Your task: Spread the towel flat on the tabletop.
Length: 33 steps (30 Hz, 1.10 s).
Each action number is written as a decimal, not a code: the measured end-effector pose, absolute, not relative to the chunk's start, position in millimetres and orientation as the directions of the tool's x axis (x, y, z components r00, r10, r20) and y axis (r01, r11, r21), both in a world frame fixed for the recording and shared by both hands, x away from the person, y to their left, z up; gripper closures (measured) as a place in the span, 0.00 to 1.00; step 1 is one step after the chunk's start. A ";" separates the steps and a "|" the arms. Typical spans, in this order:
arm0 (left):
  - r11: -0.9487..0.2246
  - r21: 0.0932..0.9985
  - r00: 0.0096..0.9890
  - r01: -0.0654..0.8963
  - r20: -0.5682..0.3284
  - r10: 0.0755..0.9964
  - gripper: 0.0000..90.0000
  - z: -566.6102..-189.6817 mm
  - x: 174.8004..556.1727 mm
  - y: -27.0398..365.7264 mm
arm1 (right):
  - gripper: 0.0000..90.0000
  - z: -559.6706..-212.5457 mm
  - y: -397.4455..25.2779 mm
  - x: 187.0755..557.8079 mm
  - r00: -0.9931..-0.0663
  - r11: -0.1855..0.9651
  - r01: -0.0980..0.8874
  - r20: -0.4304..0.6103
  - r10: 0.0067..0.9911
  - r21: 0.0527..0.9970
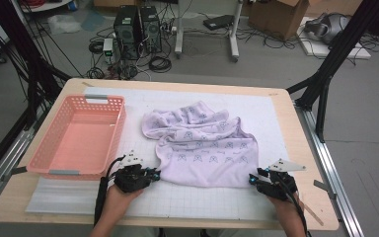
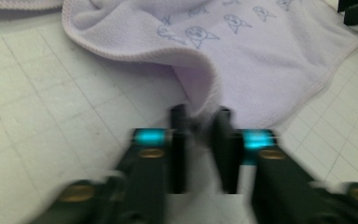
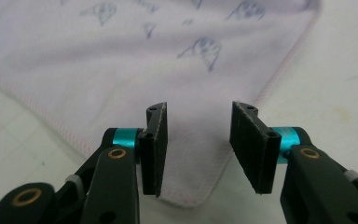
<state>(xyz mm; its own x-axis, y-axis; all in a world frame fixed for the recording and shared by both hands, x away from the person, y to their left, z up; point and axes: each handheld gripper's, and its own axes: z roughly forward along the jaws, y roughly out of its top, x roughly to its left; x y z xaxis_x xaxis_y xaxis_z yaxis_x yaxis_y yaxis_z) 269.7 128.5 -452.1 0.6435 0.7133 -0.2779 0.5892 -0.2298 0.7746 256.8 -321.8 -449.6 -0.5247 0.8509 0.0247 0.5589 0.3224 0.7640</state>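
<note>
towel (image 1: pixel 202 148) lies crumpled mid-table, right of pink basket (image 1: pixel 79 136), near edge facing you. your left gripper (image 2: pixel 200 116) pinches near-left corner, cloth bunched between closed jaws, likely anchoring it for spreading. your right gripper (image 3: pixel 198 128) has jaws apart, straddling near-right corner (image 3: pixel 191 196), not yet biting. close there so both corners lift evenly.
</note>
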 end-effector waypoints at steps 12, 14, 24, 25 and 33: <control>-0.222 0.776 0.668 0.591 -0.317 0.673 0.91 -444.8 206.2 154.1 | 1.00 -437.7 -347.8 208.7 -0.529 0.335 0.575 0.027 0.848 0.747; -0.208 0.798 0.661 0.565 -0.287 0.693 0.68 -441.6 203.0 154.1 | 0.95 -436.0 -352.9 203.5 -0.526 0.314 0.566 0.041 0.849 0.762; -0.131 0.795 0.585 0.592 -0.312 0.749 0.53 -441.9 243.2 144.8 | 0.82 -448.9 -321.9 231.3 -0.537 0.325 0.573 0.044 0.843 0.753; -0.137 0.783 0.588 0.607 -0.327 0.740 0.53 -444.8 248.8 141.0 | 0.94 -448.7 -322.6 230.8 -0.553 0.325 0.573 0.062 0.831 0.753; -0.250 0.759 0.610 0.601 -0.233 0.757 0.97 -450.0 241.3 123.7 | 0.96 -440.2 -337.8 202.0 -0.598 0.382 0.563 0.042 0.800 0.733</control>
<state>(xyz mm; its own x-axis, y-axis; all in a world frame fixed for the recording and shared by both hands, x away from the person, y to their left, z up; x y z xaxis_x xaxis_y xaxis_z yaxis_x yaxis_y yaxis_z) 241.3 123.7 -450.0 0.6103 0.7572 -0.2330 0.6006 -0.2505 0.7593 202.0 -337.8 -440.2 -0.5982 0.8002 0.0423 0.5631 0.3822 0.7327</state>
